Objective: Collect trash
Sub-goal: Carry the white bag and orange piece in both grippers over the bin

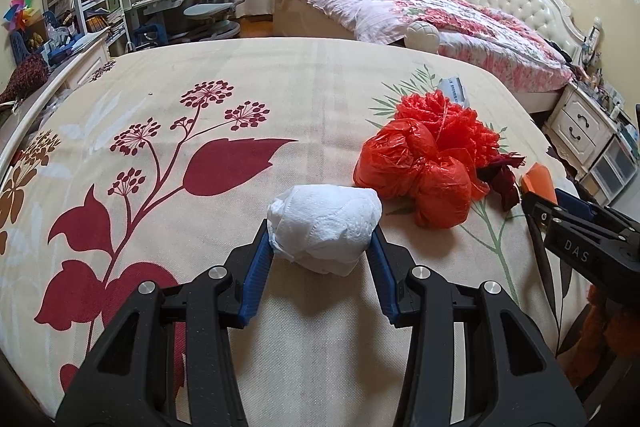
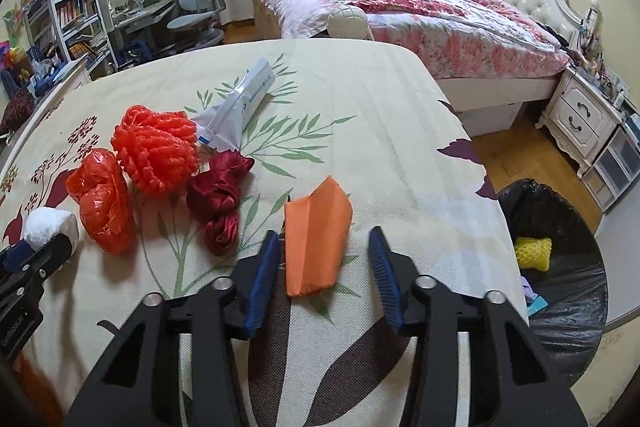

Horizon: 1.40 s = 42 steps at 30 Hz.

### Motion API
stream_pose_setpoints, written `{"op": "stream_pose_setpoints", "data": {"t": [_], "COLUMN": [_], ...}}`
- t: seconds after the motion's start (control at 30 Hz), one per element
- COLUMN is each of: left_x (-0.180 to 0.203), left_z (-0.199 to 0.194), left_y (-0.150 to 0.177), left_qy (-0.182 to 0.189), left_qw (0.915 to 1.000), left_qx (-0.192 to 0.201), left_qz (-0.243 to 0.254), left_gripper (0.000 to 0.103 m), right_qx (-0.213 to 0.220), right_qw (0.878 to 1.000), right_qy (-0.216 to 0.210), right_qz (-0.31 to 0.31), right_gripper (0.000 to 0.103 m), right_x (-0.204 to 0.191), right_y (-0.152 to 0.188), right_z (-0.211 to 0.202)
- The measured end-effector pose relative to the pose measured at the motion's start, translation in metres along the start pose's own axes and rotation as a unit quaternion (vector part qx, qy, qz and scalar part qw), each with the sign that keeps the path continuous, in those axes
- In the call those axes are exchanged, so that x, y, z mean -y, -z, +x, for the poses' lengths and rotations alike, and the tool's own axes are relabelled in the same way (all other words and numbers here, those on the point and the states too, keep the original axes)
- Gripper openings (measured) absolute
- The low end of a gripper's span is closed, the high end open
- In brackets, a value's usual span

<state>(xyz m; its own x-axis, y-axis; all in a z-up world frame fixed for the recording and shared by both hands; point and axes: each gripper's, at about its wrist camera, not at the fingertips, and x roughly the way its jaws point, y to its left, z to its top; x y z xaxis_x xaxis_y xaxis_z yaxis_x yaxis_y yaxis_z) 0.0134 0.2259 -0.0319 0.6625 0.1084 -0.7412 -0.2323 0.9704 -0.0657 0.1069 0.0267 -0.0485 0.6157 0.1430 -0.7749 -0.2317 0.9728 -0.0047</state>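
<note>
Bedroom surface [image 2: 360, 99] still littered: our left fingers [image 1: 322, 233] pinch the tissue wad [image 1: 324, 227], right fingers [image 2: 324, 251] open around orange paper [image 2: 316, 243]; bin [image 2: 568, 307] barely filled.

We see the tissue wad [image 1: 323, 227] between the left gripper [image 1: 320, 247] fingers on the table [image 1: 280, 99]. Plastic bag [image 1: 412, 175] just right of it, mesh ball [image 1: 448, 123] behind. Folded paper [image 2: 316, 239] between right gripper [image 2: 324, 259] fingers; bin [image 2: 560, 307] right of table.

Bare cloth [image 1: 168, 75] lies open from nine to twelve o'clock of the left gripper [image 1: 322, 233]. Red bags [image 1: 416, 167] crowd its two o'clock; the bin [image 2: 560, 267] sits open at three o'clock of the right gripper [image 2: 324, 245].
</note>
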Motion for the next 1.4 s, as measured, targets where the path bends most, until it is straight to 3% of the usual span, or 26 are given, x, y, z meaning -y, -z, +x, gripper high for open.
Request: {"op": "stream_pose_setpoints", "data": {"t": [0.3, 0.6, 1.0, 1.4], "left_x": [0.005, 0.037, 0.113, 0.21], "left_z": [-0.002, -0.016, -0.028, -0.017], "left_y": [0.001, 0.003, 0.002, 0.003], "left_qy": [0.002, 0.02, 0.059, 0.109], "left_qw": [1.0, 0.9995, 0.9953, 0.9842], "left_qx": [0.003, 0.014, 0.029, 0.033], "left_qz": [0.001, 0.021, 0.072, 0.136], "left_gripper": [0.045, 0.045, 0.045, 0.045], "right_qx": [0.005, 0.025, 0.049, 0.058], "right_qw": [1.0, 0.999, 0.995, 0.984], "right_qy": [-0.006, -0.001, 0.028, 0.082], "right_qz": [0.012, 0.034, 0.086, 0.144], "right_gripper": [0.03, 0.03, 0.03, 0.03], "right_x": [0.012, 0.038, 0.1, 0.174], "right_y": [0.007, 0.013, 0.029, 0.045], "right_z": [-0.012, -0.035, -0.057, -0.066]}}
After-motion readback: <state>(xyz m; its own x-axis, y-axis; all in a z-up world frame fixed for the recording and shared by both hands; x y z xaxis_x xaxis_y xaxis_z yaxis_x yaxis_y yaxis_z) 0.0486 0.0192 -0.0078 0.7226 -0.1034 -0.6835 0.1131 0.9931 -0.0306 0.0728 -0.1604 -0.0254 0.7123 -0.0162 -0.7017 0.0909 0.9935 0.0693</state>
